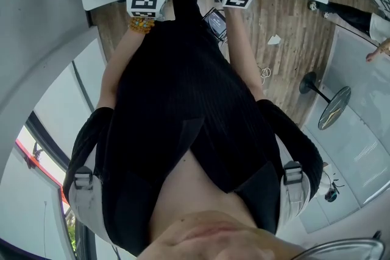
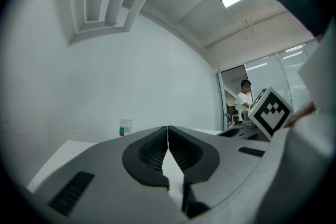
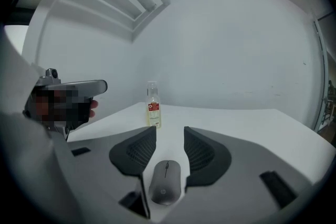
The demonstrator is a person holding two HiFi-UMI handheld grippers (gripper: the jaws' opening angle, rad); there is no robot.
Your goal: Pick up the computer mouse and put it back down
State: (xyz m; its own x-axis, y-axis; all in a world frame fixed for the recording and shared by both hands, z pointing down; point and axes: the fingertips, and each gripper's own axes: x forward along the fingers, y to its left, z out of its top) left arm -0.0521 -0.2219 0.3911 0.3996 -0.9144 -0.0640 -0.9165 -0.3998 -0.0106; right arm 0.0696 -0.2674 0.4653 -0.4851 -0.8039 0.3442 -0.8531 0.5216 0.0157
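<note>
**Desk:** Where's the mouse (image 3: 165,182)?

**Me:** On my right gripper view it lies flat on the white surface (image 3: 252,123). It is between the jaws of the right hand-held gripper (image 3: 170,129), back near their roots.

**Desk:** Gripped?

**Me:** No. The jaws stand moderately wide, and I see a sliver of white on each side of the mouse, so the pads aren't pressing it.

**Desk:** Any writing on it?

**Me:** There's a small round logo (image 3: 163,192) near its rear end, too small for me to read. Its wheel end points away from the camera.

**Desk:** What else is on the surface?

**Me:** A clear bottle (image 3: 153,107) stands upright beyond the jaw tips, well apart from the mouse. It has a red-and-white label (image 3: 153,108), but I can't make out the print.

**Desk:** And the left hand-held gripper (image 2: 168,128)?

**Me:** Its jaws are closed tip to tip with nothing between them. Its view shows the other gripper's marker cube (image 2: 270,113) at the right, with a black-and-white square pattern and no letters. A person (image 2: 243,99) stands in a doorway behind it.
</note>
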